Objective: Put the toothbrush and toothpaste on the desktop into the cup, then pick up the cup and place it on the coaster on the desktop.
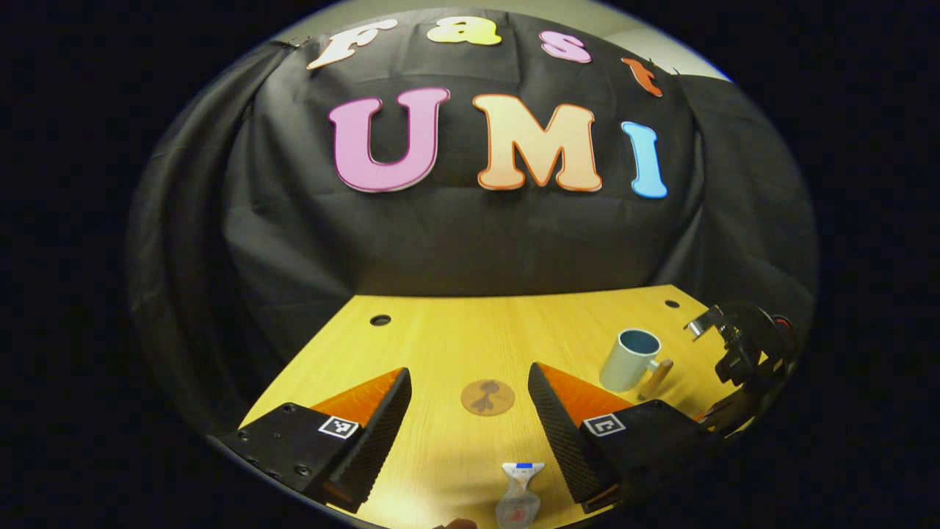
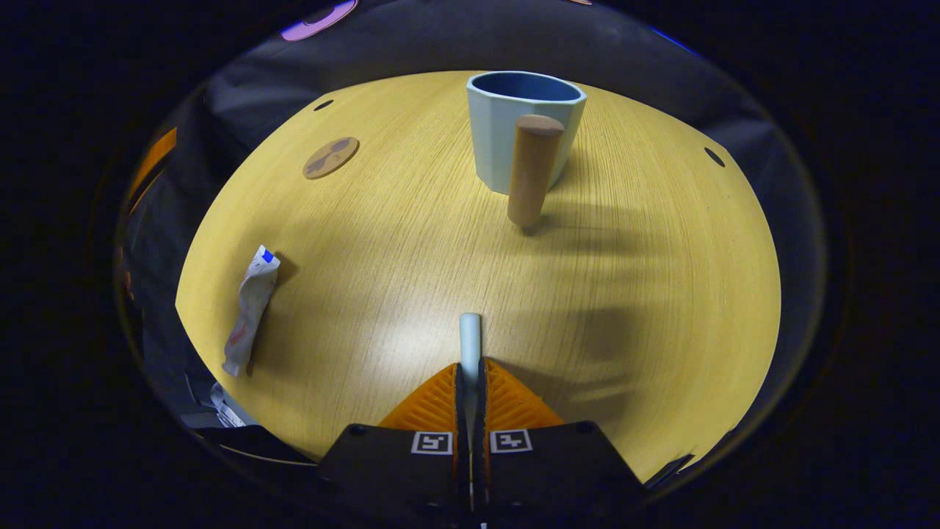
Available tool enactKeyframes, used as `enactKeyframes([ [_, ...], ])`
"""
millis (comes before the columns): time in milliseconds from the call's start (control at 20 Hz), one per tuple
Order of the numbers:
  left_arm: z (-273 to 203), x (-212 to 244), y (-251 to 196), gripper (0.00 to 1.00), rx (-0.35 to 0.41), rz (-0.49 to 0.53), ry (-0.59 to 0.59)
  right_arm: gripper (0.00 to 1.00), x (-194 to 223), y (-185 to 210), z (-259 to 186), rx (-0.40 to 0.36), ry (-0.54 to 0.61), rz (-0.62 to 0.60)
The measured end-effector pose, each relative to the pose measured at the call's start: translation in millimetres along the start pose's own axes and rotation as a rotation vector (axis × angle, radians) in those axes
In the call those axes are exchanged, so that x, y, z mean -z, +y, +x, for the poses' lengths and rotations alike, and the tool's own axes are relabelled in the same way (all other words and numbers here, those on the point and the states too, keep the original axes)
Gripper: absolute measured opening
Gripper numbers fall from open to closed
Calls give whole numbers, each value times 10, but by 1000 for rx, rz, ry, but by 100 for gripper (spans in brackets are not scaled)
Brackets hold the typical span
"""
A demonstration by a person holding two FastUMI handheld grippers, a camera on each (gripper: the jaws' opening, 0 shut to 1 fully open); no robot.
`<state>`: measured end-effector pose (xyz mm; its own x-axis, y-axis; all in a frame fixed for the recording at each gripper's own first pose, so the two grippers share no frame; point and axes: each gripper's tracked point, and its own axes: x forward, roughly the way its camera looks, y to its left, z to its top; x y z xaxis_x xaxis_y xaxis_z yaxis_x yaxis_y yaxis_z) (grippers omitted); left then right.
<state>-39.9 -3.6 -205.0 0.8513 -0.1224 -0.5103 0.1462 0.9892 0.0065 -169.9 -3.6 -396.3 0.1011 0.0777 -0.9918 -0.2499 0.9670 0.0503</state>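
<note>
Nothing had been put in the cup [image 2: 525, 125]: the toothbrush [image 2: 469, 342] was pinched by the right gripper [image 2: 469, 371], the toothpaste [image 2: 250, 308] lay before the wide-open left gripper [image 1: 470, 411], and the coaster [image 2: 330, 157] was unused

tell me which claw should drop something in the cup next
Right. The right claw is shut on the toothbrush, with the cup straight ahead. The left claw is open and holds nothing; the toothpaste lies on the desktop below it.

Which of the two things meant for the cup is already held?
The toothbrush: the right tool is shut on it, while the toothpaste lies flat on the desktop.
</note>
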Motion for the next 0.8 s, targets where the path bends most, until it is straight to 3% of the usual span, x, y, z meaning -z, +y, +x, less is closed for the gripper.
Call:
enactKeyframes([
  [450, 38, 876, -308, 95, 112, 59, 282, 5, -18, 7, 1, -6, -20, 4],
  [800, -23, 1431, -352, 95, 127, 99, 461, 5, -51, 30, 9, -11, -35, -3],
])
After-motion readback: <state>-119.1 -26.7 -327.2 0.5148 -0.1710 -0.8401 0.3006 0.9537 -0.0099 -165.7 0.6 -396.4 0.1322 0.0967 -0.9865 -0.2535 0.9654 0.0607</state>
